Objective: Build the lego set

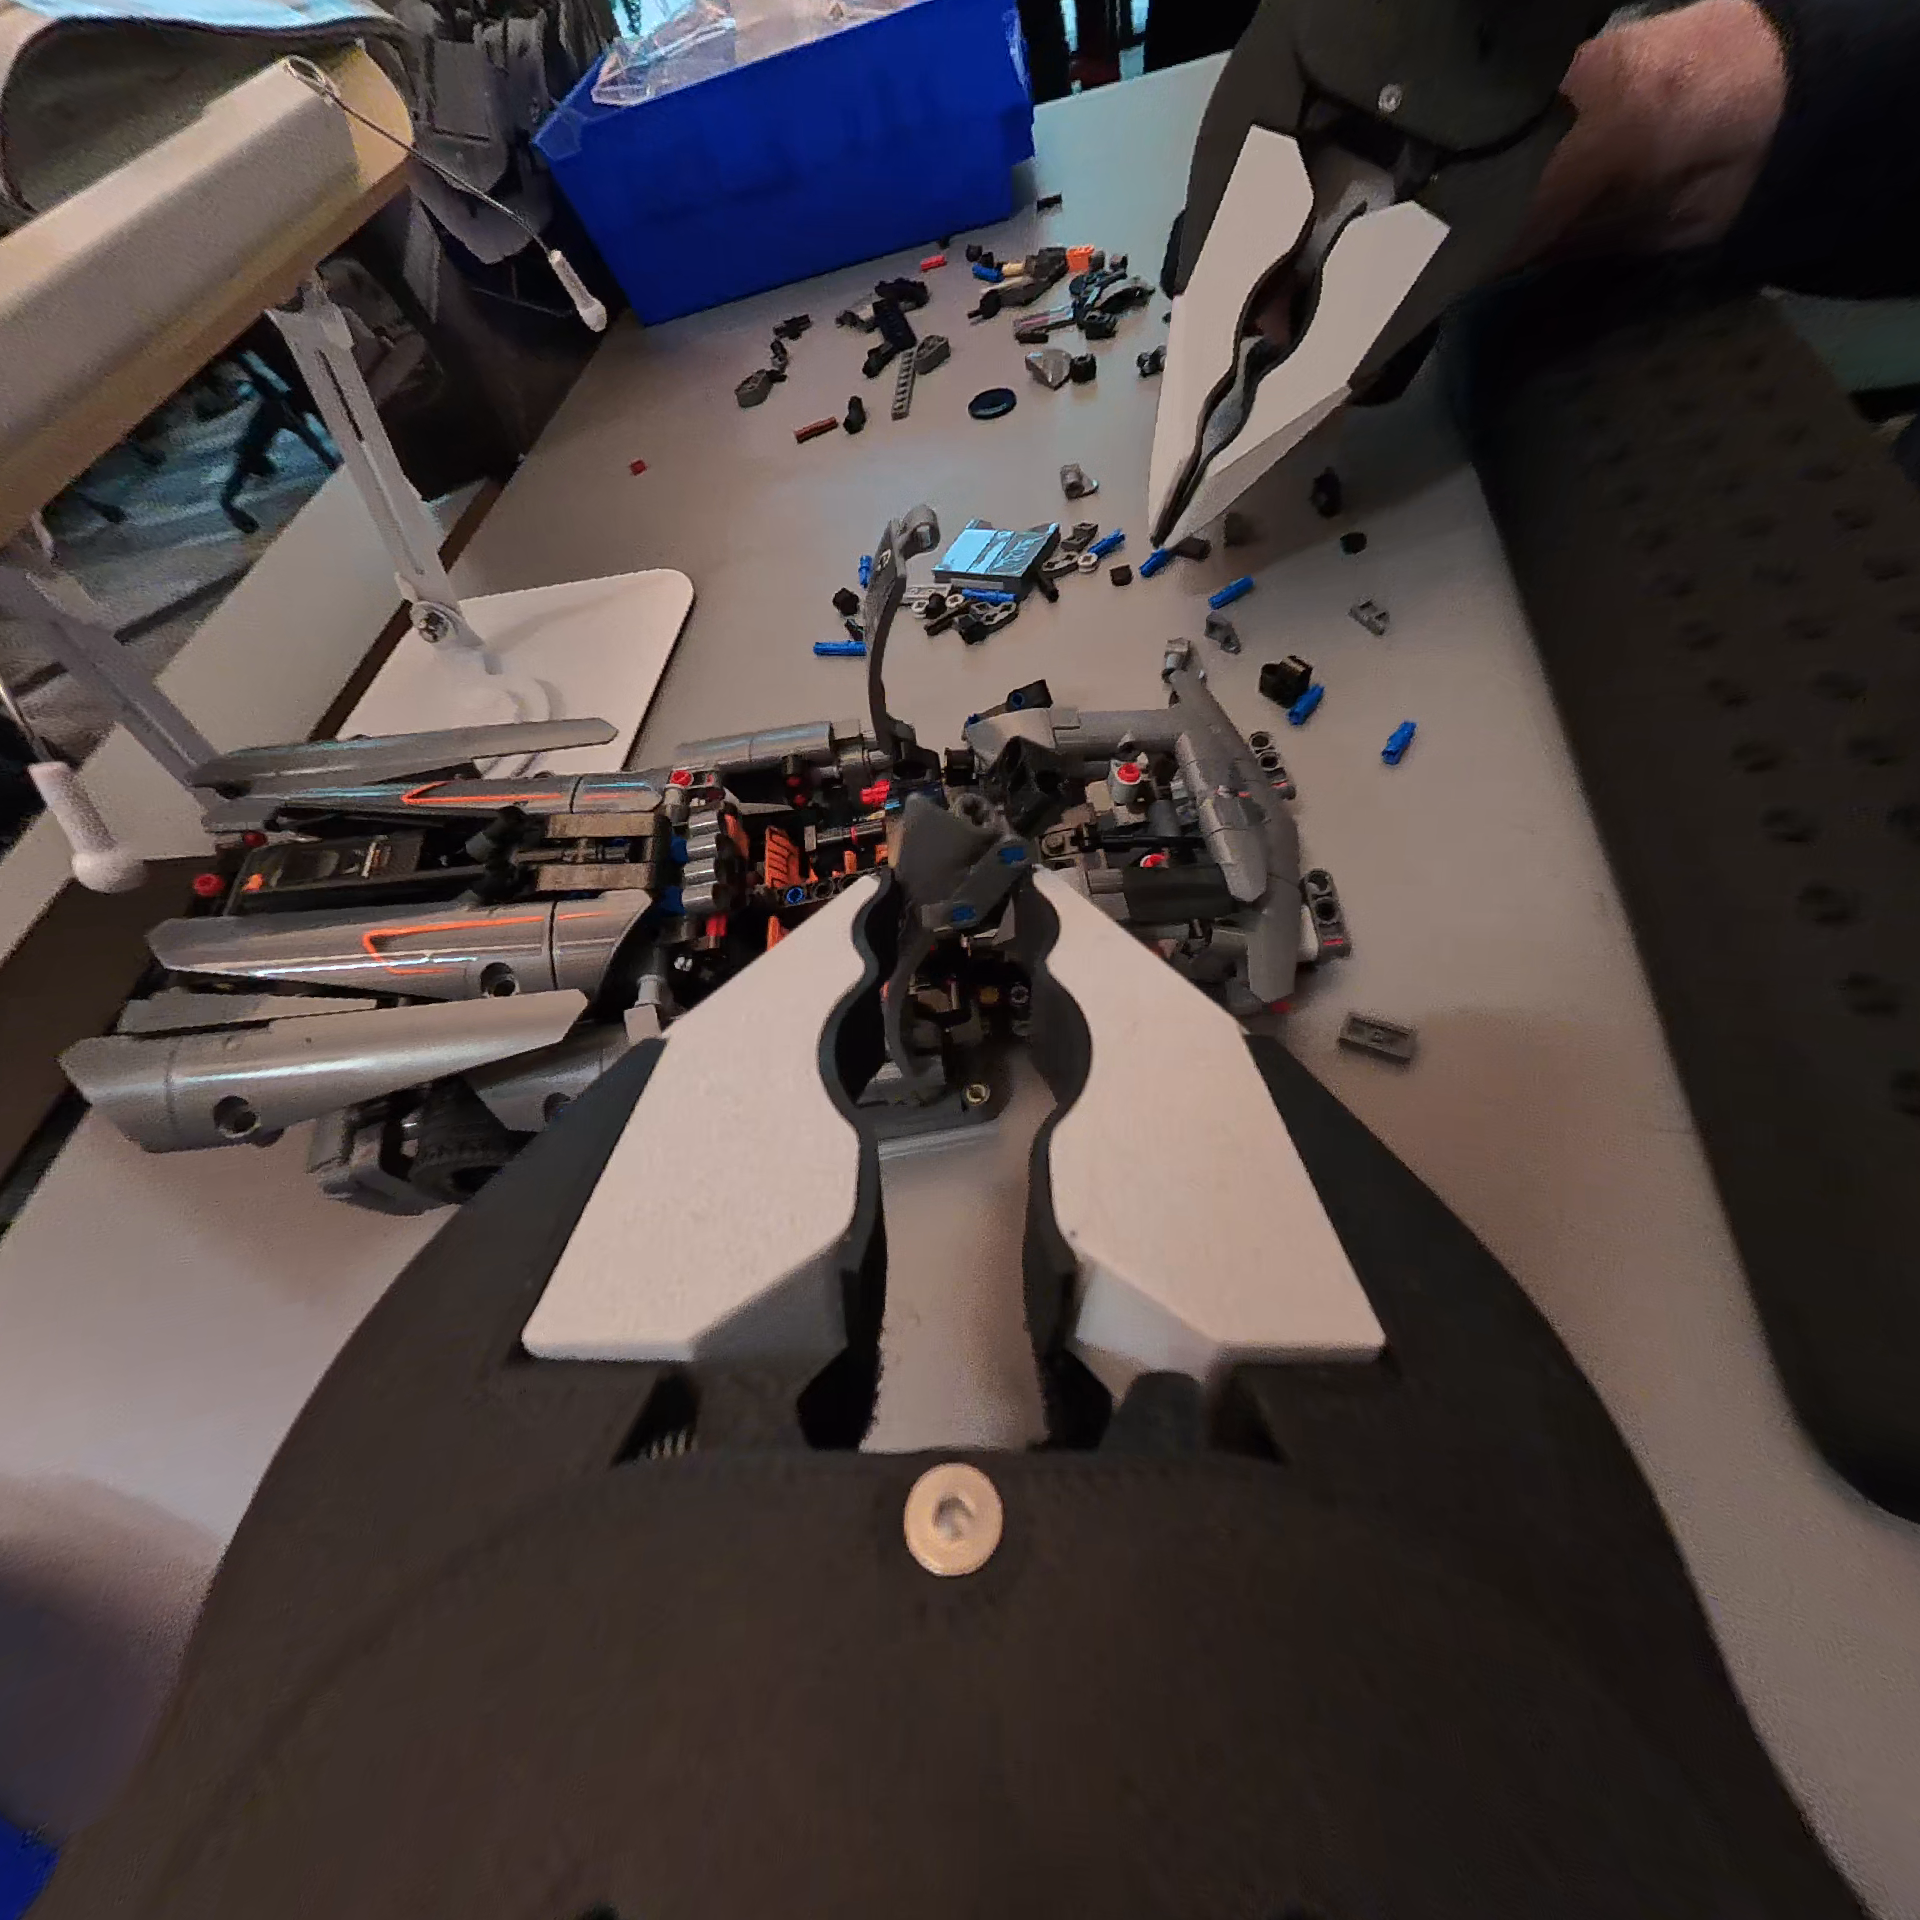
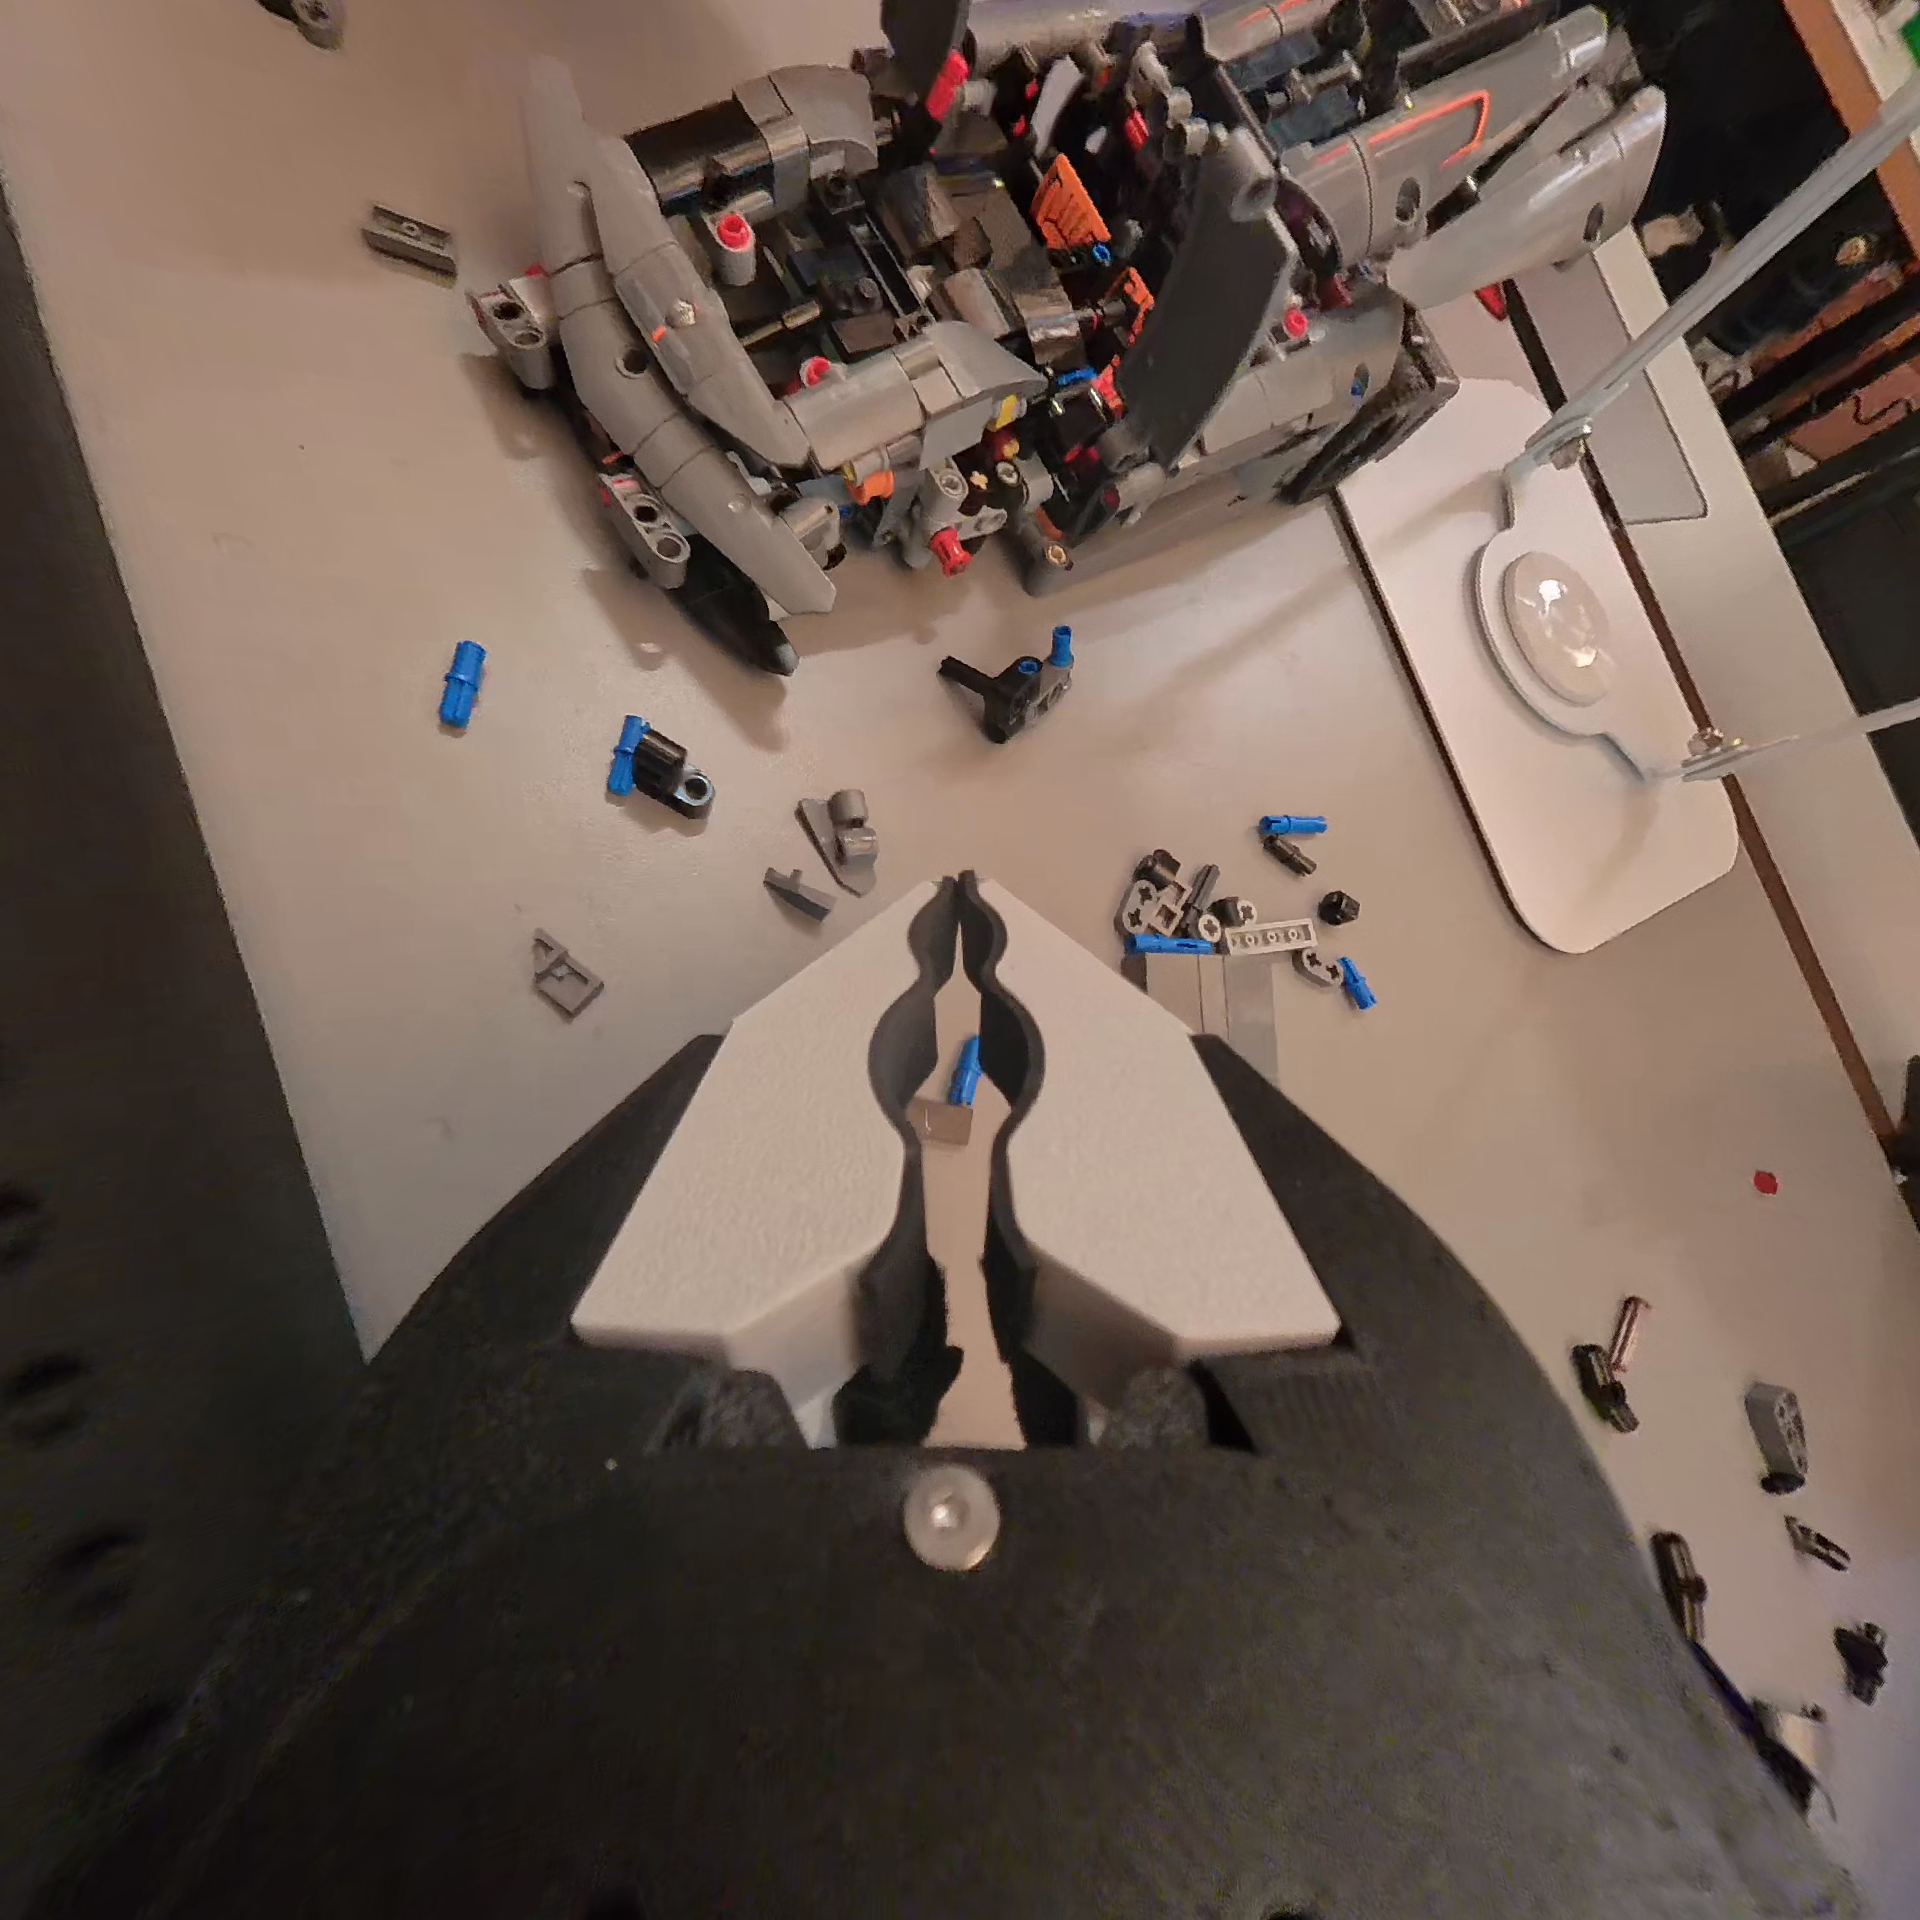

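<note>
The partly built grey, black and orange lego car (image 1: 436,914) lies on the white table (image 1: 727,488); it also shows in the right wrist view (image 2: 935,312). My left gripper (image 1: 958,883) hovers over the car's middle with its jaws apart. A dark grey panel (image 1: 956,862) standing up from the car shows between the tips, and it also shows tilted in the right wrist view (image 2: 1195,301). My right gripper (image 2: 961,883) is shut with nothing visible in it, its tips (image 1: 1174,535) low over loose pieces beyond the car. A blue pin (image 2: 964,1070) lies under its fingers.
Loose blue pins (image 2: 460,681), black connectors (image 2: 1003,686) and grey bits (image 2: 1226,925) are scattered around the car. A blue bin (image 1: 790,156) stands at the far table edge. A white stand base (image 1: 582,644) lies beside the car. A dark padded strip (image 1: 1714,727) runs along the right. The grippers' ends are close to 20 cm from one another. My left tips are about 20 cm from the blue pin (image 2: 964,1070), my right tips only 5 cm. My left wrist view (image 1: 1155,558) looks at it from another angle.
</note>
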Motion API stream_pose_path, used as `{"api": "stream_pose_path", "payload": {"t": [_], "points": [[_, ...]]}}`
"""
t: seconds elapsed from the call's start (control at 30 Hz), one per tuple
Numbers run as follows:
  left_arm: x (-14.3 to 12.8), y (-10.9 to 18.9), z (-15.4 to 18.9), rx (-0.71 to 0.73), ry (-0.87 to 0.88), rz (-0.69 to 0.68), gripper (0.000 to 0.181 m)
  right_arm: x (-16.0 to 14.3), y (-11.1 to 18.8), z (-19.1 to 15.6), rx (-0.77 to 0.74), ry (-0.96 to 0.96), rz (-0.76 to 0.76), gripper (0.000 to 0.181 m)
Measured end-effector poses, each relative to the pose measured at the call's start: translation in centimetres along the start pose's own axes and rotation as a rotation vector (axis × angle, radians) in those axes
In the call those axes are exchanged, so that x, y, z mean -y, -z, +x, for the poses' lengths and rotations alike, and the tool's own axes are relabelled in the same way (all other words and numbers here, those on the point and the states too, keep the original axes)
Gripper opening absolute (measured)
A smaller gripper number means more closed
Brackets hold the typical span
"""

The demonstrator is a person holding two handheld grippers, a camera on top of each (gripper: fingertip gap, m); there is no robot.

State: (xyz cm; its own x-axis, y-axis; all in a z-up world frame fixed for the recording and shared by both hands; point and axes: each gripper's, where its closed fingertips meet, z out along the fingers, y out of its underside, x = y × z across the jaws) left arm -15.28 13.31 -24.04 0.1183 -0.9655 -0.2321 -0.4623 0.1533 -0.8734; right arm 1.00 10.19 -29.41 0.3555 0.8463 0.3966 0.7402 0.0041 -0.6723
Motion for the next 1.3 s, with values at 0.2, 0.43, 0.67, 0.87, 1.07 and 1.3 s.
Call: {"api": "stream_pose_path", "payload": {"t": [0.2, 0.43, 0.67, 0.87, 1.07, 1.3], "points": [[-0.2, -0.3, -0.6, 0.164, -0.240, -0.120, 0.015, -0.8, 0.3, 1.7, -0.024, -0.086, -0.001, 0.000], [0.1, -0.8, -0.7, 0.330, -0.547, -0.258, 0.014, -1.1, 0.2, 1.9, -0.018, -0.106, -0.002, 0.000], [0.6, -0.9, -1.2, 0.455, -0.736, -0.336, 0.013, -1.2, 0.4, 2.3, -0.023, -0.127, 0.005, 0.000], [0.8, -1.2, -1.1, 0.488, -0.805, -0.358, 0.013, -1.0, 0.3, 1.9, -0.009, -0.119, 0.010, 0.000], [0.9, -1.3, -1.0, 0.488, -0.804, -0.352, 0.014, -1.2, 0.1, 1.6, 0.011, -0.124, 0.002, 0.000], [0.8, -1.2, -1.2, 0.474, -0.755, -0.329, 0.014, -1.1, 0.0, 1.4, 0.029, -0.129, 0.009, 0.000]]}}
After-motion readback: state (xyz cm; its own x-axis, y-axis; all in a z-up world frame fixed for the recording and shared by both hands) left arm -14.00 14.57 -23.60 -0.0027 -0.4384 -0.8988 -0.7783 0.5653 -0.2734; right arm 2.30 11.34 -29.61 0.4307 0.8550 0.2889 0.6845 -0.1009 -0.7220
